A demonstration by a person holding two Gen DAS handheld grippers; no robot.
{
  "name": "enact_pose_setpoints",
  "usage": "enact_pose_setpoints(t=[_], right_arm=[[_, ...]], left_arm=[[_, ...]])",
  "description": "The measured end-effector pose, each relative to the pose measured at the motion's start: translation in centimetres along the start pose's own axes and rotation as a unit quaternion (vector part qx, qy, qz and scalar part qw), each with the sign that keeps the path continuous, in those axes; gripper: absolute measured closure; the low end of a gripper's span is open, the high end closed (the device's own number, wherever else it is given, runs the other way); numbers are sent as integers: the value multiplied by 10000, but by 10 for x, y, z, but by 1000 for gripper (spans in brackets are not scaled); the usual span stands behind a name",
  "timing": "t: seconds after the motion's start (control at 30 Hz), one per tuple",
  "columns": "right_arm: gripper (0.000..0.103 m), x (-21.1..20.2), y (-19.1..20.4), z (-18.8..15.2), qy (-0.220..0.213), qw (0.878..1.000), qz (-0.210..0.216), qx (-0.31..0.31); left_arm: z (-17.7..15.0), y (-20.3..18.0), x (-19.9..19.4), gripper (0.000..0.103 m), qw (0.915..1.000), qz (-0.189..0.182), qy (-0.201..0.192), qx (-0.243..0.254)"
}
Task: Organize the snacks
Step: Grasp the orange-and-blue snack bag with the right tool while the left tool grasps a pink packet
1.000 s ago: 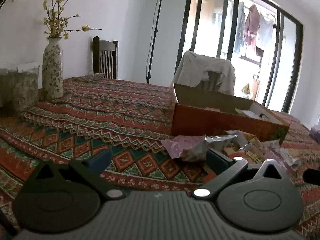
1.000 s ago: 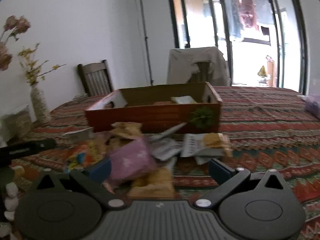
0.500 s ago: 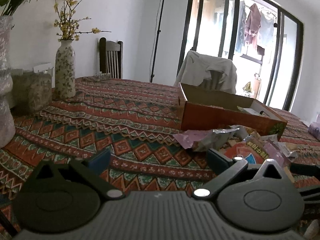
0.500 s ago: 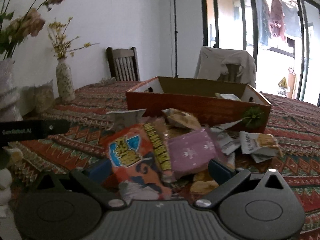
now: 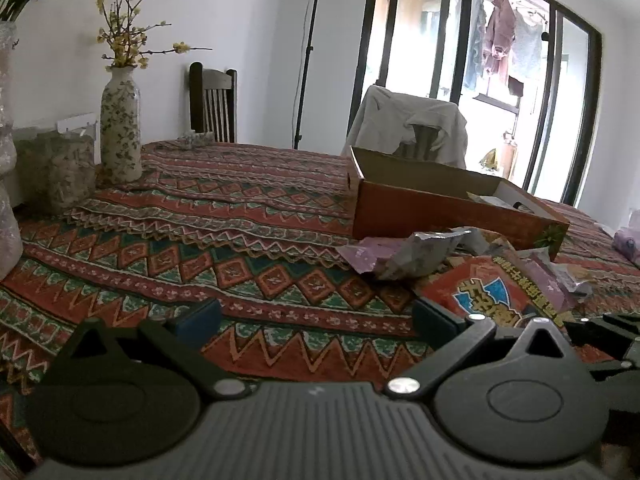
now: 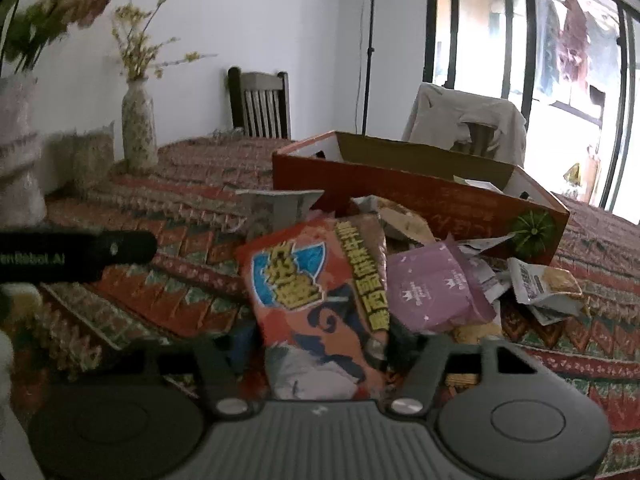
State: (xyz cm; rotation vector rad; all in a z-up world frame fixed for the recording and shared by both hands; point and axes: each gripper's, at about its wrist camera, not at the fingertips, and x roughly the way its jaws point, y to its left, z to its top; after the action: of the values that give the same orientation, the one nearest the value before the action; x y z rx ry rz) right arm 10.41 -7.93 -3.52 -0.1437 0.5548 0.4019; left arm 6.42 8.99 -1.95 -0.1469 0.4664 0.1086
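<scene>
- Closing in on a red snack bag point(image 6: 320, 304), the right gripper point(image 6: 320, 344) is seen at the near edge of the right wrist view; its jaws have just been drawing together, the bag stands between them, and both fingers lie against the bag's sides.
- The lower part of the red bag is held between the fingers, while its top, printed with a blue and yellow emblem, rises toward the pile behind it.
- The left gripper point(image 5: 316, 320) is held with its jaws wide apart above the patterned tablecloth point(image 5: 208, 264), and nothing is found between its blue-padded fingers point(image 5: 198, 318).
- In the left wrist view the same red bag point(image 5: 488, 292) is seen just past the gripper's right-hand finger, lying among the other snacks.
- Just beside the red bag on its right, a purple packet point(image 6: 436, 292) is seen leaning against it.
- Further to the right, a white packet with a cracker picture point(image 6: 544, 280) lies on the cloth, touching crumpled silver wrappers.
- Behind the red bag a grey torn wrapper point(image 6: 276, 204) and a beige packet point(image 6: 404, 220) are piled up against the box.
- An open orange cardboard box point(image 6: 400, 196) stands behind the pile; a pale item is visible inside it near its right end, though what it is cannot be told.
- Far to the left, a flowered vase point(image 5: 120, 128) with yellow twigs is placed on the table.
- At the far edge a dark wooden chair point(image 5: 212, 100) and a chair draped in pale cloth point(image 5: 412, 124) are set before the windows.
</scene>
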Motion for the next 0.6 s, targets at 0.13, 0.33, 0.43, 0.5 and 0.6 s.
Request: enact_pose_setpoints(t=[0.13, 0.33, 0.43, 0.5, 0.6], right_arm=[[57, -6, -2, -2, -46, 9999, 165, -13], [57, -32, -23, -4, -541, 9982, 110, 223], [57, -44, -42, -4, -727, 9965, -27, 421], [57, -49, -58, -4, -798, 9950, -187, 571], [57, -55, -82, -9, -861, 9920, -465, 791]], left_arm=[[-1, -3, -1, 0, 10000, 6, 21, 22], [1, -10, 2, 0, 9999, -47, 86, 56], [3, -19, 6, 0, 9997, -146, 144, 112], [4, -29, 8, 0, 9995, -228, 155, 180], [7, -44, 13, 0, 9986, -423, 198, 238]])
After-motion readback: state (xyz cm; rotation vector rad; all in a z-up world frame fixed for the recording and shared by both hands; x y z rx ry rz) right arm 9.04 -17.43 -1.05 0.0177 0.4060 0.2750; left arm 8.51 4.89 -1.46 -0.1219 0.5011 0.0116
